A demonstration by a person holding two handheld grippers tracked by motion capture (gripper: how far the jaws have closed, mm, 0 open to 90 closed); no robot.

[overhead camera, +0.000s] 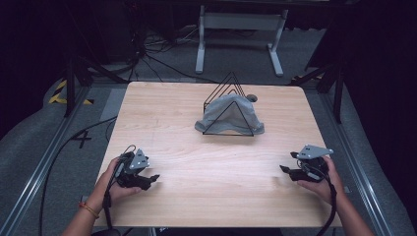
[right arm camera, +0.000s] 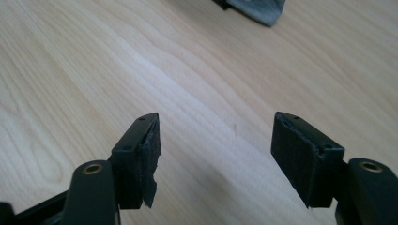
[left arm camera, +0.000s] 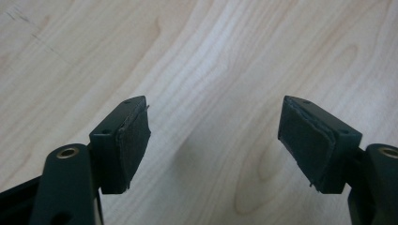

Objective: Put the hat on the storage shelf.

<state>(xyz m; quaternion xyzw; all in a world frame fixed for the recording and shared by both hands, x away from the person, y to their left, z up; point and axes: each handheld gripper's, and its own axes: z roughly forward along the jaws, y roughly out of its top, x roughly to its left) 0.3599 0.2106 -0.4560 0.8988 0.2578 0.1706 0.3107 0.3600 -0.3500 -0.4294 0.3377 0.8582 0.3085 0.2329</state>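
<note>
A lab or recording studio, by every sign. Pale wooden table (overhead camera: 162, 118) set alone on grey carpet (overhead camera: 29, 132), walled in by black curtains on all sides. At twelve o'clock, the white metal legs of a stand (overhead camera: 240, 37). At ten and eleven o'clock, black cables (overhead camera: 147, 54) strewn over the floor beside dark rig posts. At nine o'clock, yellow-and-black hazard tape (overhead camera: 61, 93) and a metal floor rail (overhead camera: 44, 162).

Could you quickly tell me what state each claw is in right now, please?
Left claw: open, holding nothing.
Right claw: open, holding nothing.
</note>
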